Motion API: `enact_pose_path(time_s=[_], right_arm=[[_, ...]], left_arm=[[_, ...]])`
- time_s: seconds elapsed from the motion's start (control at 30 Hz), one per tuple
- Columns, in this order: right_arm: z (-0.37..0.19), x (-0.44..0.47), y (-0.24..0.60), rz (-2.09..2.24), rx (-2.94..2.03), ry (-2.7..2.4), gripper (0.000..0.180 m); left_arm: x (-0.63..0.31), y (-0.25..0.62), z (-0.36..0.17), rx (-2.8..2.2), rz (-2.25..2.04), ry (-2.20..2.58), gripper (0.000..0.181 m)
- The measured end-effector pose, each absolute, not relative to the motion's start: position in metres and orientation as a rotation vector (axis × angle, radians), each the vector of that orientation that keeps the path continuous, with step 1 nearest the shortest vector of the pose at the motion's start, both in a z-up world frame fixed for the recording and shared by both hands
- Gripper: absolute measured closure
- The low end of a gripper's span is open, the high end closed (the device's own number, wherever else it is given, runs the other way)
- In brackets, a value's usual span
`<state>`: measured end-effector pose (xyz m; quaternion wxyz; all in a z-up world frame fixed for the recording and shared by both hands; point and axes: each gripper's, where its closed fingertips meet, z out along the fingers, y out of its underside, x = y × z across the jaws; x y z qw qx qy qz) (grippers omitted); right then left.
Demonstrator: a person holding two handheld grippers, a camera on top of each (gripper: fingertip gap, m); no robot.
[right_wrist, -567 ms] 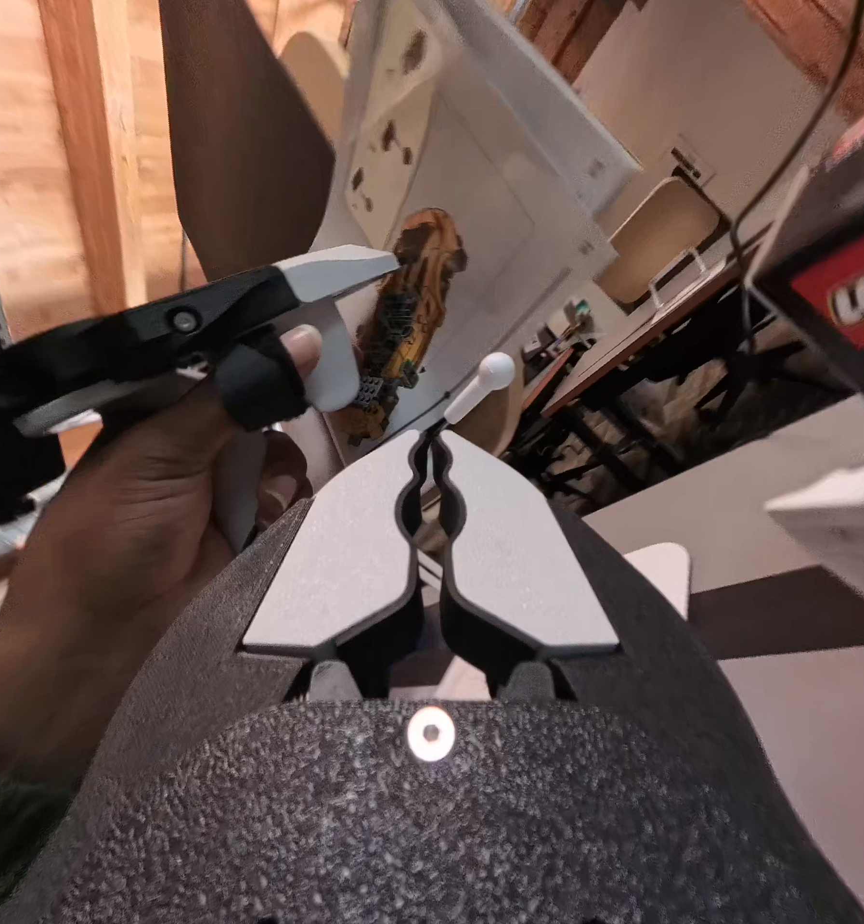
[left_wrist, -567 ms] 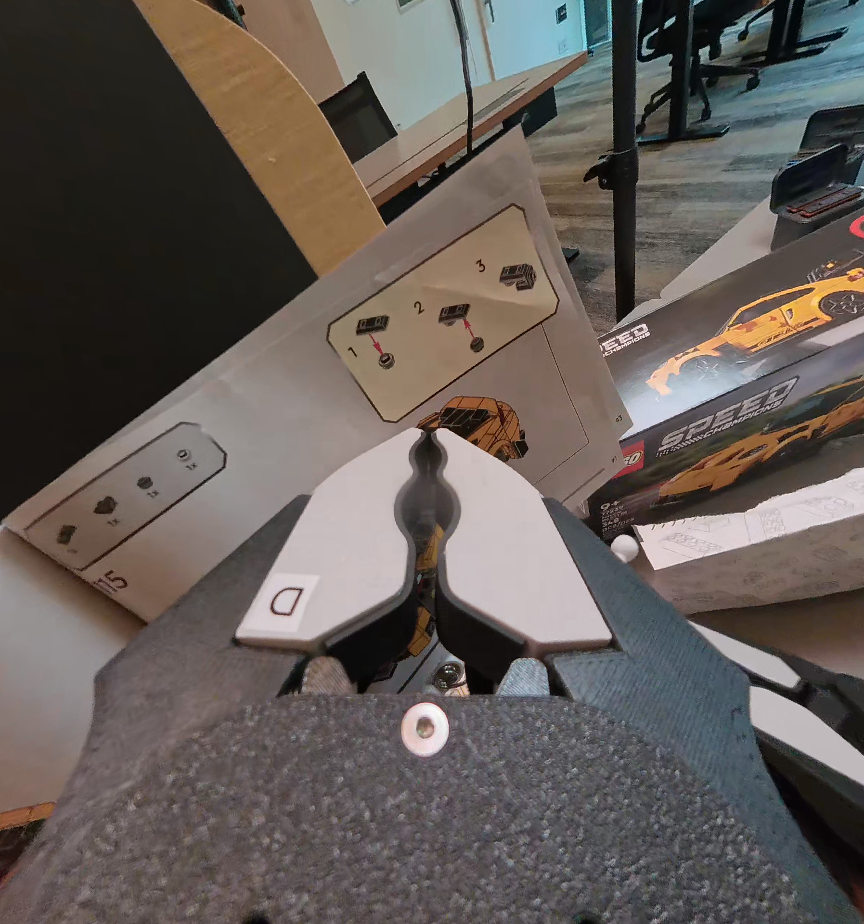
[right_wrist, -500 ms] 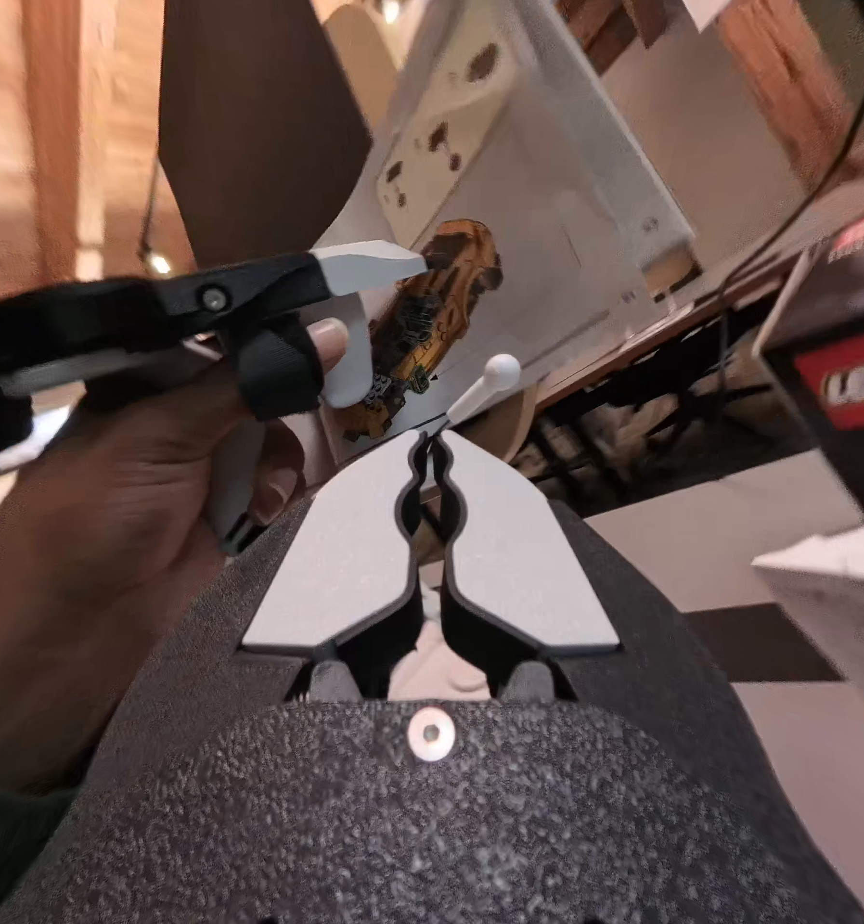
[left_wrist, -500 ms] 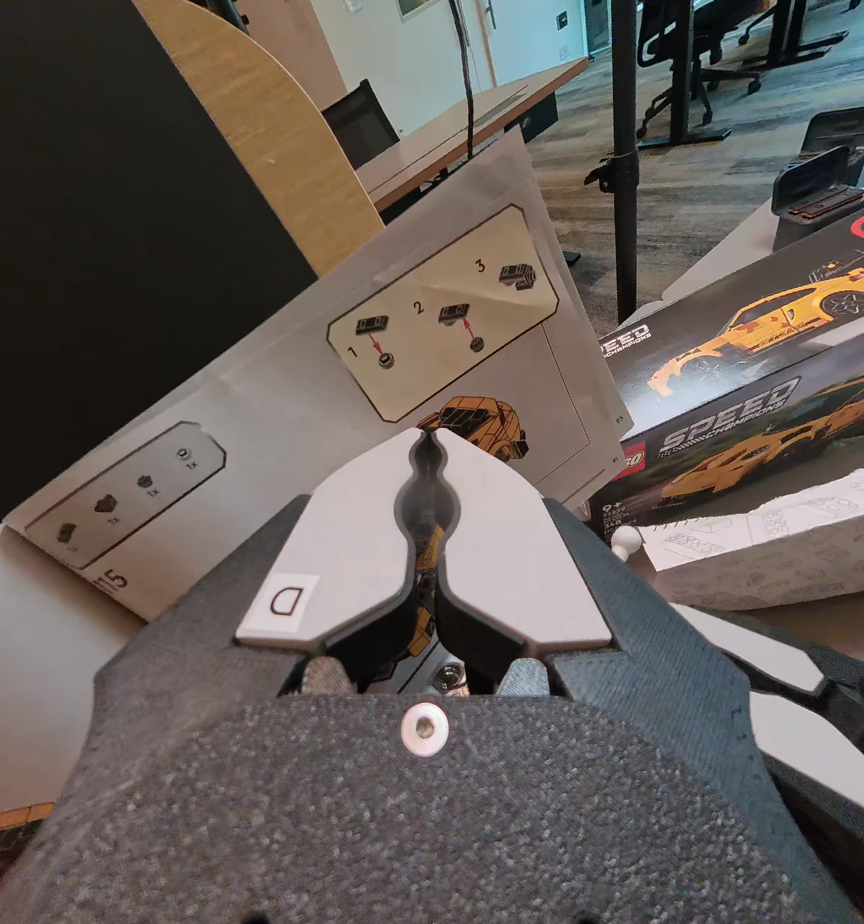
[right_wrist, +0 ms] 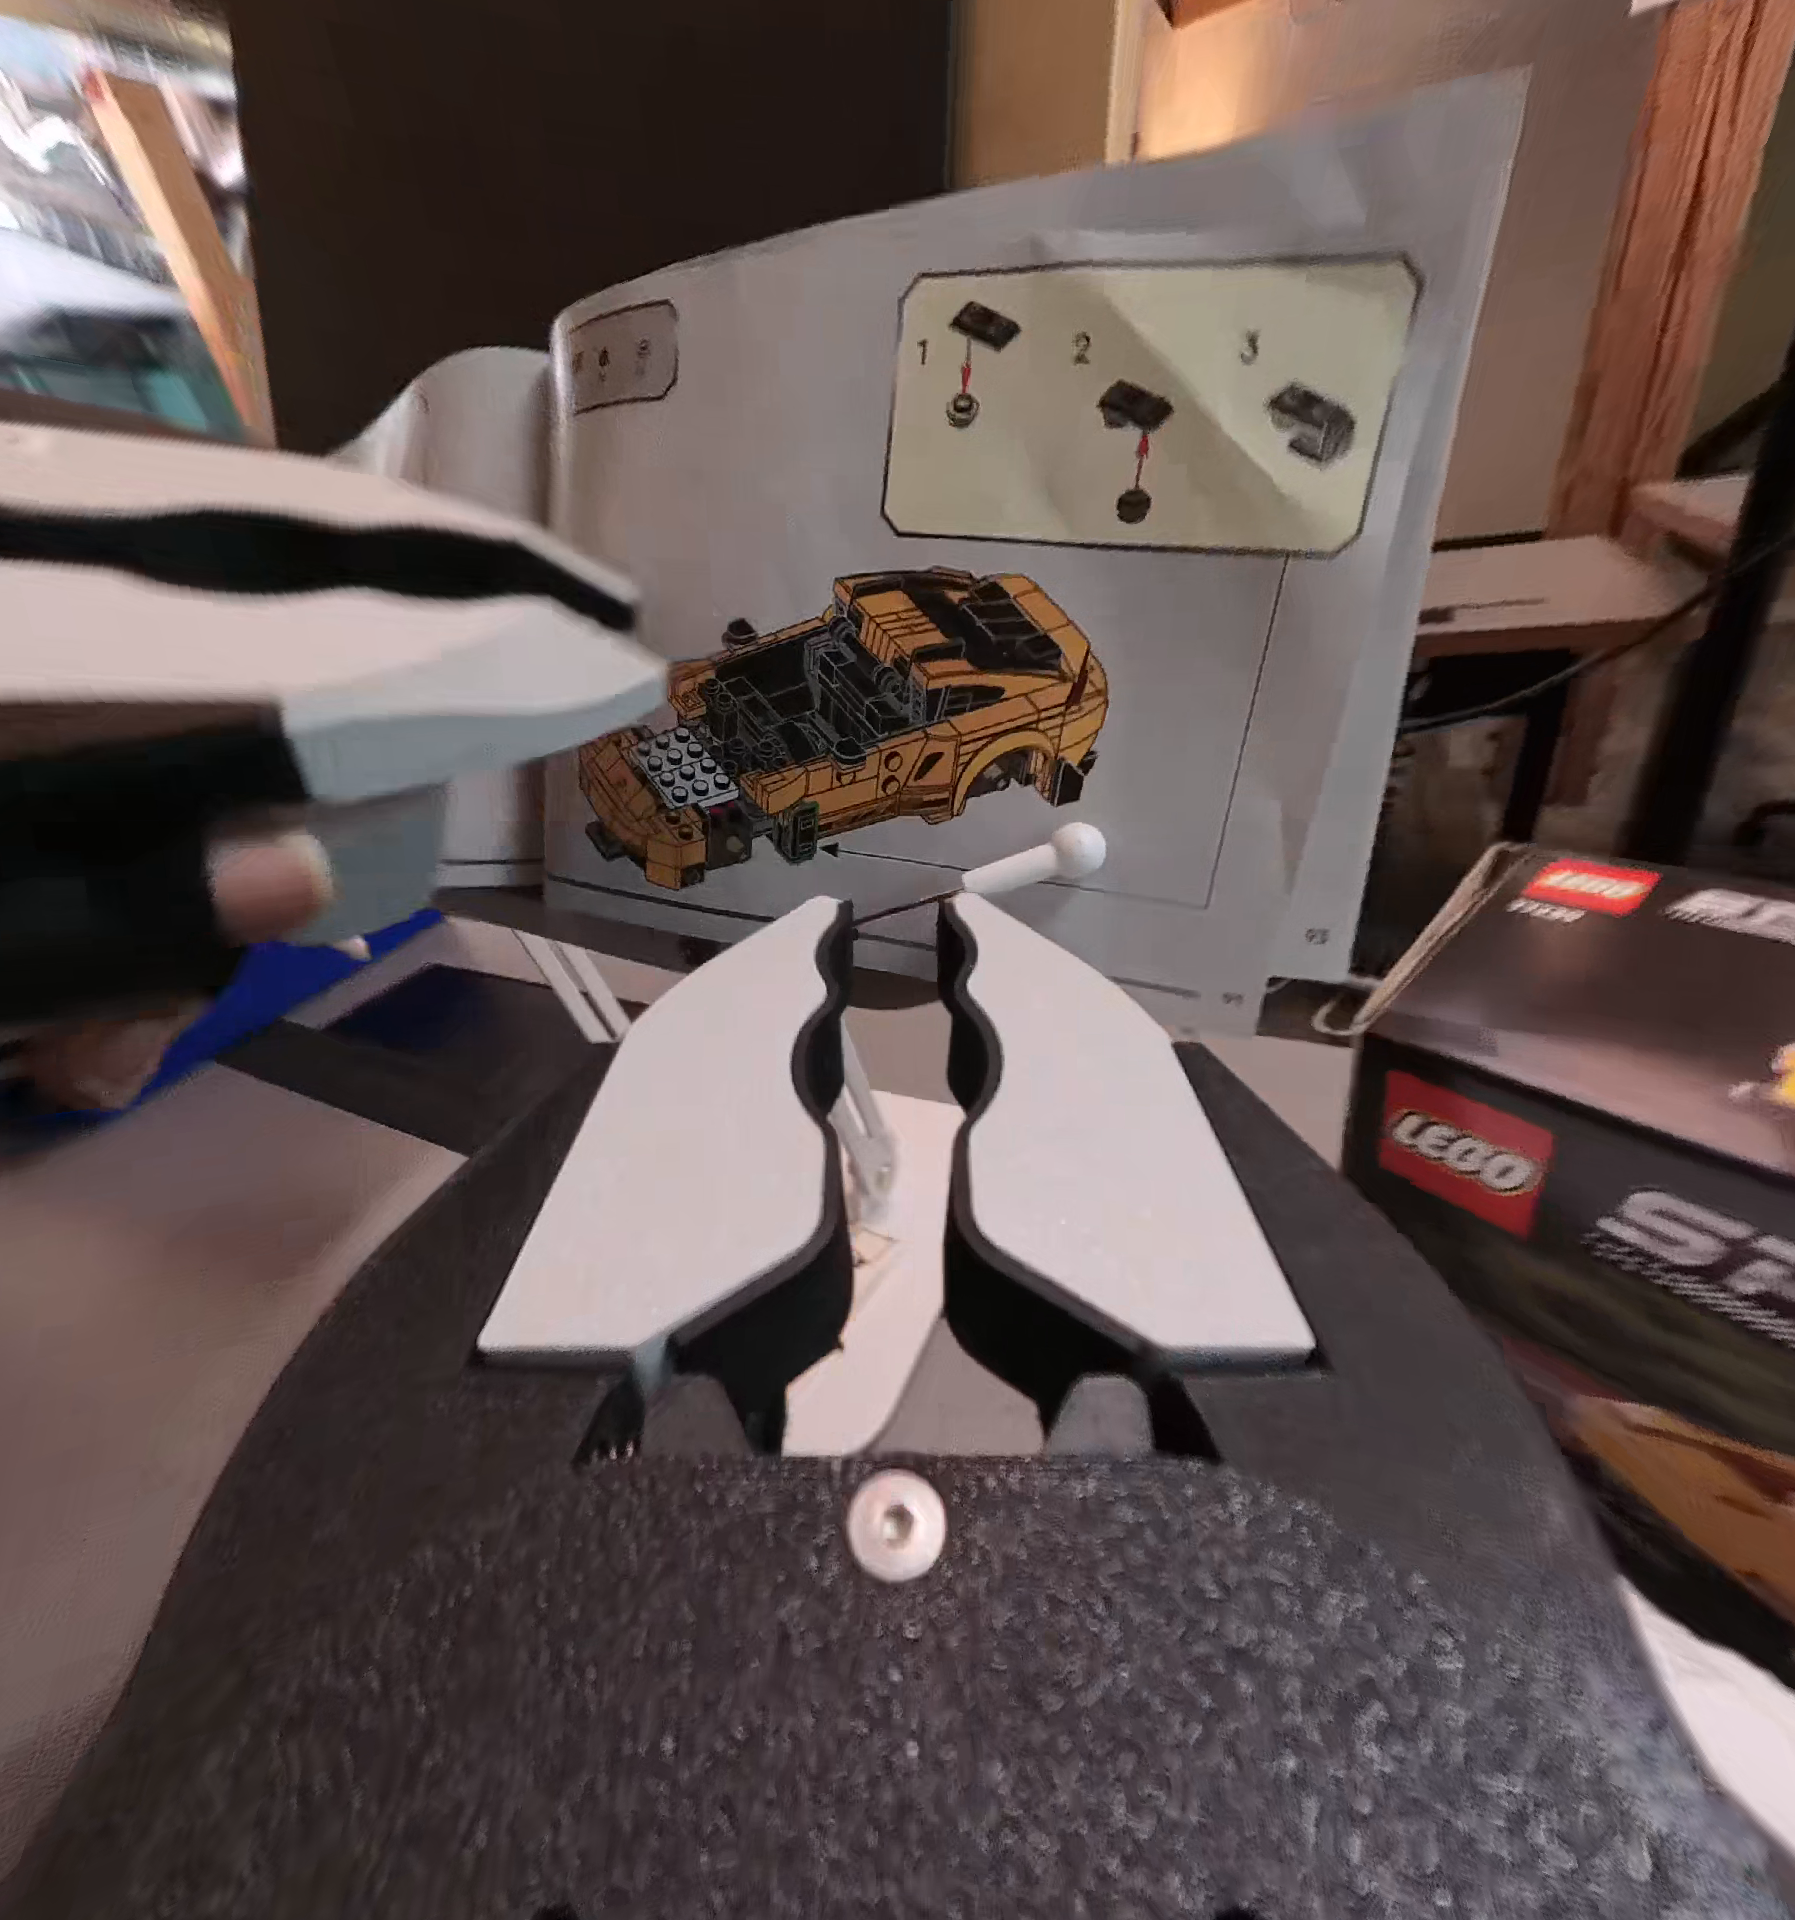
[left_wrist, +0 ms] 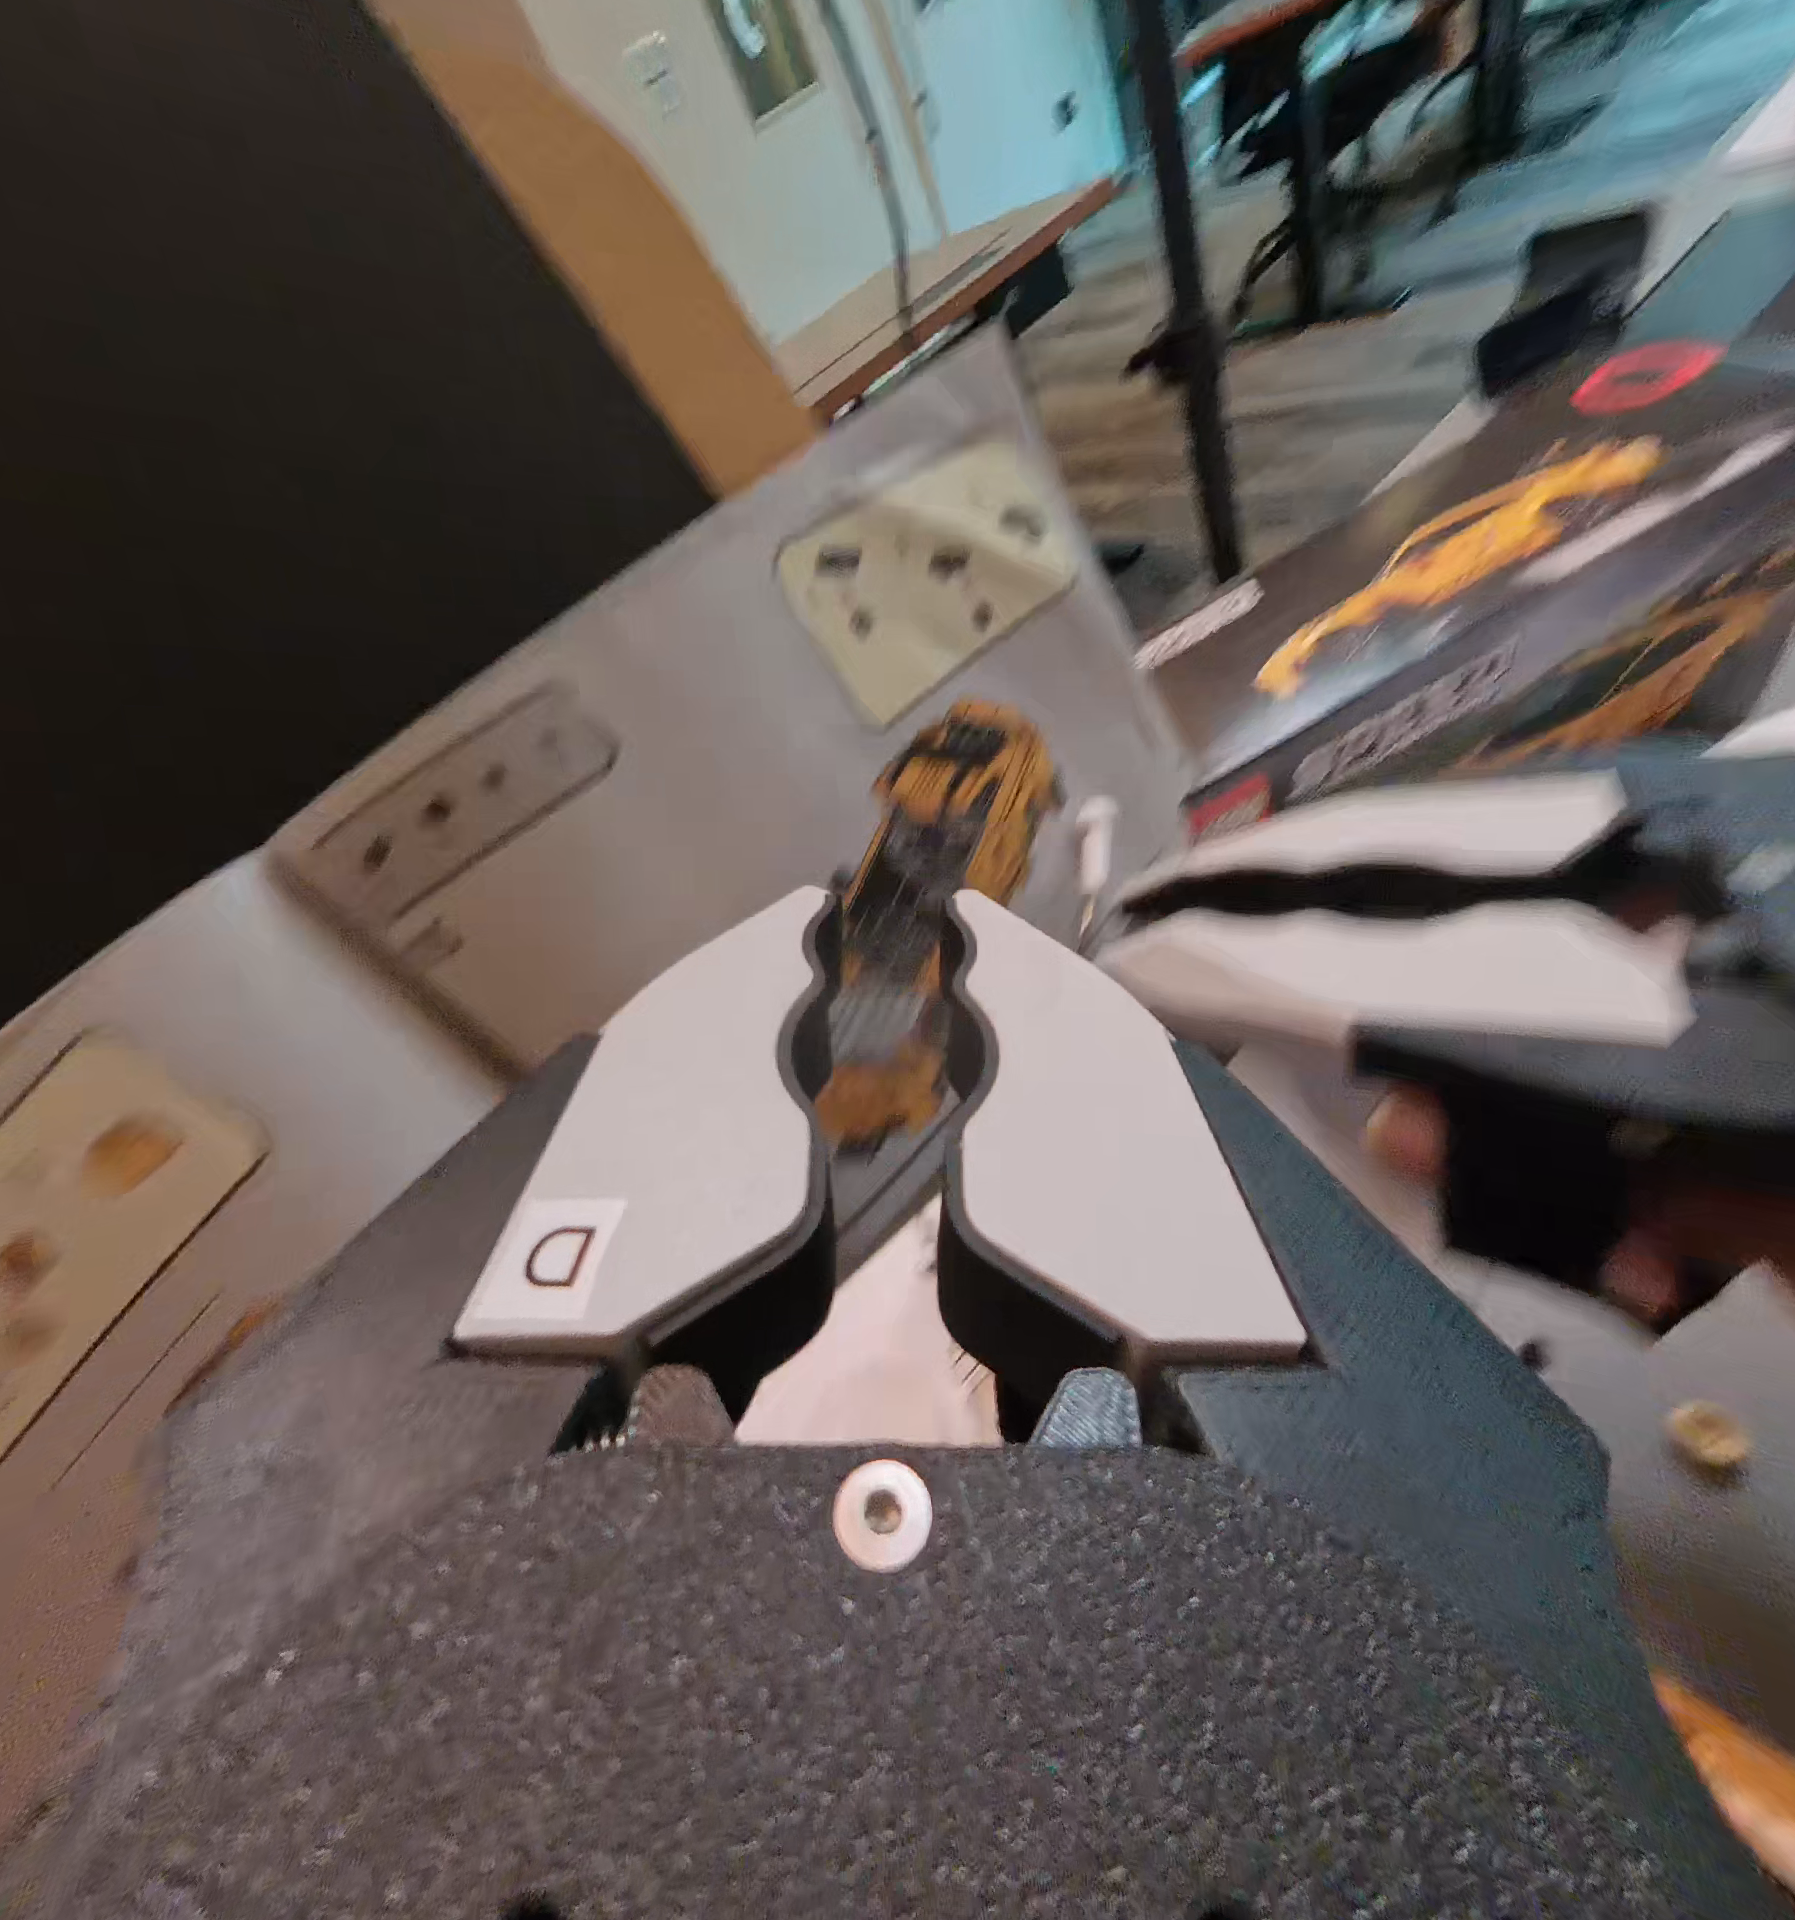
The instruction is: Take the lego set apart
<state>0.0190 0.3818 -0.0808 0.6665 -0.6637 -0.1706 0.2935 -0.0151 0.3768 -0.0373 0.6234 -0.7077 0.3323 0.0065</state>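
Observation:
No built lego model shows clearly; an orange car [right_wrist: 851,717] is only printed on the open instruction booklet [right_wrist: 768,468]. My right gripper [right_wrist: 891,909] faces that page with its jaws a narrow gap apart. A small white lever with a ball end [right_wrist: 1038,862] sits at its right fingertip, not clamped between the two. My left gripper [left_wrist: 893,904] is also slightly open and empty, with the printed car [left_wrist: 966,790] seen through its gap. Each gripper shows in the other's view: the left one [right_wrist: 623,623], the right one [left_wrist: 1111,914] with the lever [left_wrist: 1092,831].
The black lego box [right_wrist: 1651,1091] lies at the right, also in the left wrist view [left_wrist: 1495,623]. The booklet [left_wrist: 664,883] stands propped on a white wire stand [right_wrist: 571,987]. A small gold piece [left_wrist: 1703,1444] and a blurred orange shape [left_wrist: 1766,1787] lie on the table. One gripper's finger ends stand about 6 centimeters off the other's. It is some 20 centimeters from my right tips to the blurred orange shape [left_wrist: 1766,1787].
Both grippers' jaws have parted from shut to a narrow gap. The right gripper has swung to face the booklet page squarely and come up beside the left gripper. Both views are blurred by motion.

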Motion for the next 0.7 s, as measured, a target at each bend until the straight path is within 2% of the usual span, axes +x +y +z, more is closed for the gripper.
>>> enact_pose_path(time_s=[0.03, 0.13, 0.23, 0.43, 0.6, 0.7], right_arm=[[-0.079, 0.023, 0.381, 0.609, -1.506, -0.404, 0.164], [-0.060, 0.034, 0.373, 0.422, -1.479, -0.457, 0.162], [-0.035, 0.005, 0.353, 0.361, -1.411, -0.655, 0.164], [-0.057, -0.060, 0.367, 0.097, -1.484, -1.042, 0.153], [-0.070, -0.072, 0.397, -0.186, -1.464, -1.121, 0.157], [-0.065, -0.075, 0.404, -0.223, -1.434, -1.115, 0.169]], left_arm=[[-0.030, 0.372, -0.043, -1.630, 0.093, 0.764, 0.165], [-0.068, 0.363, -0.062, -1.657, 0.202, 0.763, 0.166], [-0.102, 0.368, -0.080, -1.734, 0.235, 0.735, 0.165], [-0.137, 0.385, -0.086, -1.788, 0.223, 0.662, 0.170], [-0.151, 0.385, -0.088, -1.782, 0.229, 0.645, 0.172], [-0.159, 0.384, -0.091, -1.785, 0.227, 0.631, 0.171]])
